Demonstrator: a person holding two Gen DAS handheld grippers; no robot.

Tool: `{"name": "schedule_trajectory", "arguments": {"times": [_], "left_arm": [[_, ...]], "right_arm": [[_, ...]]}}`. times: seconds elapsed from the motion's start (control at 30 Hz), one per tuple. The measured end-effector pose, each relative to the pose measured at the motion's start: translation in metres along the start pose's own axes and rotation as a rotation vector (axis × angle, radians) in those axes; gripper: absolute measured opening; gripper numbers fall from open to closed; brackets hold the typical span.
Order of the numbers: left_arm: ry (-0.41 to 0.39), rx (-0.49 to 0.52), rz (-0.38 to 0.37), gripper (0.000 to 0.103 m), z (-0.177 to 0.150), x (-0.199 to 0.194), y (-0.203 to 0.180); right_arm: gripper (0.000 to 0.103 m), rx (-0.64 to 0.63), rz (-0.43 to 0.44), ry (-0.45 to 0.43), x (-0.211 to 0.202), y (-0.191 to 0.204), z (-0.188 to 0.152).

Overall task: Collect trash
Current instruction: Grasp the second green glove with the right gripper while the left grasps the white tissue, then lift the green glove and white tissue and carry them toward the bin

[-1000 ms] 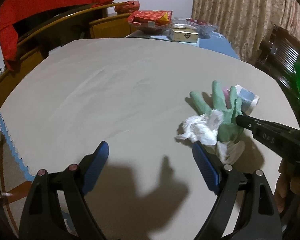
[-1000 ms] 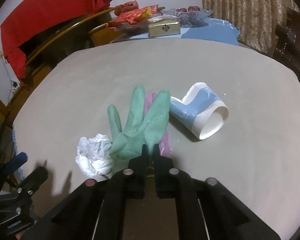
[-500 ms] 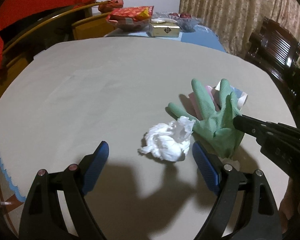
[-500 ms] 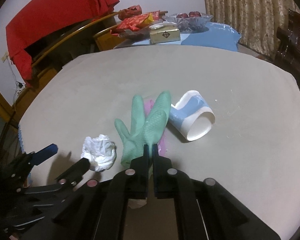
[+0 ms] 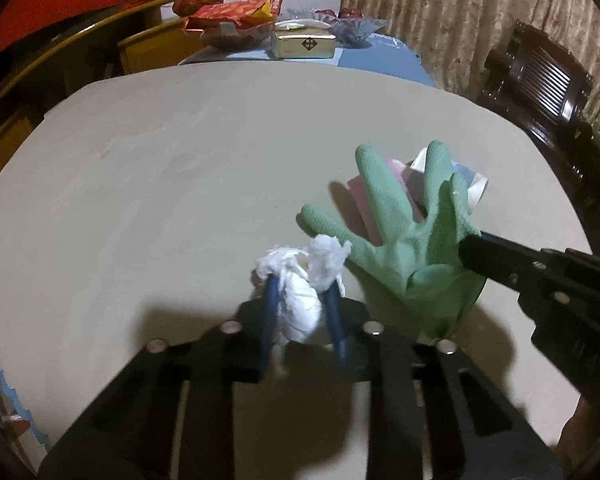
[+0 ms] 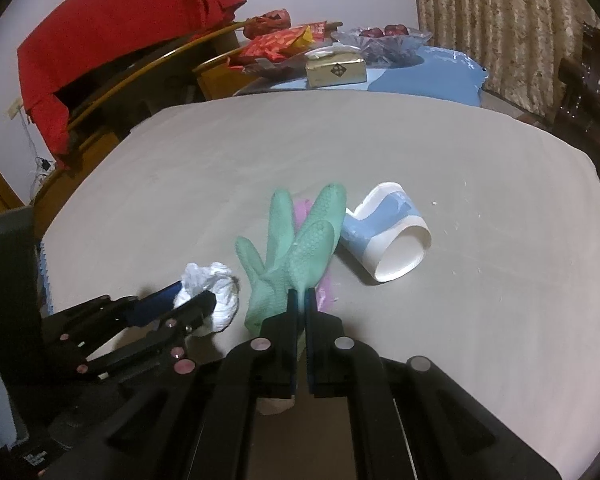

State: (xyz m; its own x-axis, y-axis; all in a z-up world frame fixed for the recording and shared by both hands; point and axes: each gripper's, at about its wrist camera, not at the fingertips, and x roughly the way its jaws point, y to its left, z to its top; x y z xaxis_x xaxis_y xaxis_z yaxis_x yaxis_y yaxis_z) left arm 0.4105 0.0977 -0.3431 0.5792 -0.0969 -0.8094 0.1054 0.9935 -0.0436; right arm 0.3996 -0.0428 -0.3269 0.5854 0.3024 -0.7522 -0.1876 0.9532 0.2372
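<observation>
A crumpled white tissue (image 5: 324, 256) (image 6: 216, 292) lies on the beige table (image 5: 180, 160). My left gripper (image 5: 301, 286) (image 6: 192, 298) straddles it, its jaws closing with the blue pads pressing into the wad's sides. To the right, my right gripper (image 6: 301, 292) (image 5: 466, 250) is shut on the cuff of a green rubber glove (image 6: 296, 248) (image 5: 412, 236), whose fingers point away. Under the glove lies a pink wrapper (image 6: 304, 210). A white and blue paper cup (image 6: 388, 236) (image 5: 476, 188) rests on its side just right of the glove.
Beyond the beige table stands a second table with red snack bags (image 6: 284, 42), a gold box (image 6: 336, 72) and a glass bowl (image 6: 388, 38). A dark wooden chair (image 5: 540, 80) stands at the right. A red cloth (image 6: 120, 28) hangs at the back left.
My left gripper moved forward over the tissue and its wide-open jaws closed in on the wad. The right gripper kept its hold on the glove and stayed nearly still.
</observation>
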Motion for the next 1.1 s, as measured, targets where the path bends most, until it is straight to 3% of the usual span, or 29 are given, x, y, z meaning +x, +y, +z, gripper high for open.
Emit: {"name": "schedule_trajectory", "arguments": {"times": [0.13, 0.53, 1.1], "left_arm": [[-0.017, -0.018, 0.003, 0.013, 0.003, -0.015, 0.001], [-0.062, -0.041, 0.057, 0.013, 0.007, -0.077, -0.009], [-0.138, 0.002, 0.065, 0.013, -0.001, -0.172, -0.068]], "right_arm": [[0.003, -0.009, 0.010, -0.013, -0.011, 0.003, 0.003], [0.003, -0.047, 0.023, -0.071, -0.073, 0.011, 0.008], [0.003, -0.058, -0.014, -0.152, -0.161, -0.012, 0.001]]}}
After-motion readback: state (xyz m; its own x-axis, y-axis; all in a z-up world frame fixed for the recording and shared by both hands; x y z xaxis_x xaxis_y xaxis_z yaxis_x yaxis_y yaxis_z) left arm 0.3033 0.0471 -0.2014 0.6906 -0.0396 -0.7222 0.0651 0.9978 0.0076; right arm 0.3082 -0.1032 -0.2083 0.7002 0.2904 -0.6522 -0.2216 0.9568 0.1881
